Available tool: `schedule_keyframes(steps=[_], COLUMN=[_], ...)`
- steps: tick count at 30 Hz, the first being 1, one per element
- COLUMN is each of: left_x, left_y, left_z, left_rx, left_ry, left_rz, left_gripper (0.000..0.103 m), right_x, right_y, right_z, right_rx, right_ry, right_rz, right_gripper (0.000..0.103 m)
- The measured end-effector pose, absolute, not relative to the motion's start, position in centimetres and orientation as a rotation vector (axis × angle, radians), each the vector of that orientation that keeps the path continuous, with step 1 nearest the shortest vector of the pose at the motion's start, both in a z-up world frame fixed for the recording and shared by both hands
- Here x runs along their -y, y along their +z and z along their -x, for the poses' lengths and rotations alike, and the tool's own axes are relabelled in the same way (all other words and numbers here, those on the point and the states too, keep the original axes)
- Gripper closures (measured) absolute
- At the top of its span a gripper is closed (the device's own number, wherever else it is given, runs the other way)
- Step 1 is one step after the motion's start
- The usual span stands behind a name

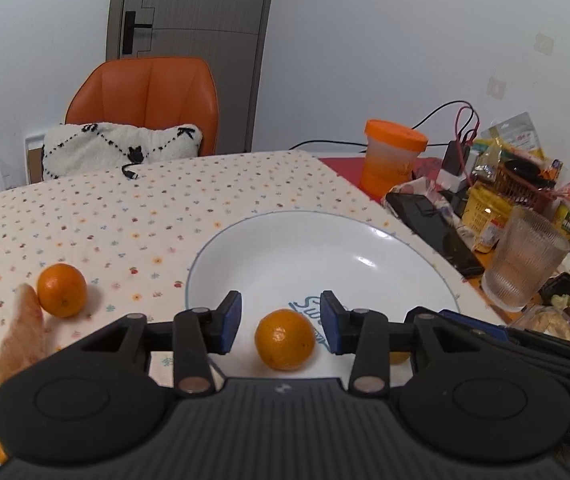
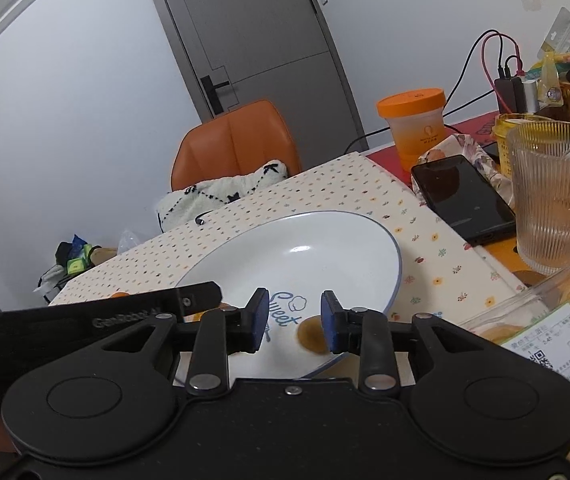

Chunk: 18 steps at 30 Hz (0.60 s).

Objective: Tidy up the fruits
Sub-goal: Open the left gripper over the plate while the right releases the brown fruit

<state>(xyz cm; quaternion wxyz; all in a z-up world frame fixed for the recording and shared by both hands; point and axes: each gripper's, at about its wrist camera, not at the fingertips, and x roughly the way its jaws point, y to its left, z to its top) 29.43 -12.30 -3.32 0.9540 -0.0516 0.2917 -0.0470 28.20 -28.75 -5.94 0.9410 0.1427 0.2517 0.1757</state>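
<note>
A lived-in home dining corner: a desk (image 1: 85, 216) under a flower-dotted cloth, an orange padded chair (image 1: 145, 100) holding a fluffy cushion (image 1: 117, 148), a grey interior door (image 1: 193, 20) behind. Snack packets (image 1: 513, 140), a ribbed glass (image 1: 525, 260), a phone (image 2: 461, 196) and charger cables (image 1: 461, 120) crowd one side (ordinary household clutter).

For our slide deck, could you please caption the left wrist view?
Left gripper, jaws open around an orange in the white plate.

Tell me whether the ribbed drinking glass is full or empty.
Empty, as far as visible: the ribbed glass stands upright and clear, with no liquid line showing through its walls.
</note>
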Motion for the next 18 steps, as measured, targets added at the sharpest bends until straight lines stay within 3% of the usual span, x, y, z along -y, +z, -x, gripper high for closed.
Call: schedule_keyframes(steps=[3, 9, 11, 16, 18], left_x=[11.8, 10.1, 9.4, 7.5, 6.9], left_y=[-2.8, -2.2, -1.9, -1.0, -0.7], left_z=[-28.6, -27.1, -26.4, -24.5, -23.8], left_rx=[-0.584, -0.572, -0.558, -0.534, -0.536], left_ry=[-0.084, -0.028, -0.017, 0.004, 0.016], left_rz=[0.107, 0.102, 0.103, 0.111, 0.112], left_gripper=[0.052, 0.031, 0.025, 0.016, 0.014], right_x=[28.6, 28.2, 28.1, 27.5, 27.3], right_y=[-5.5, -4.8, -4.6, -3.8, -3.5], right_z=[-27.7, -26.6, -26.1, -24.8, -24.4], right_rx=[-0.501, -0.450, -0.425, -0.370, -0.350], right_ry=[0.354, 0.361, 0.350, 0.332, 0.332], right_rz=[-0.286, -0.272, -0.269, -0.228, -0.218], right_gripper=[0.068, 0.048, 0.031, 0.000, 0.000])
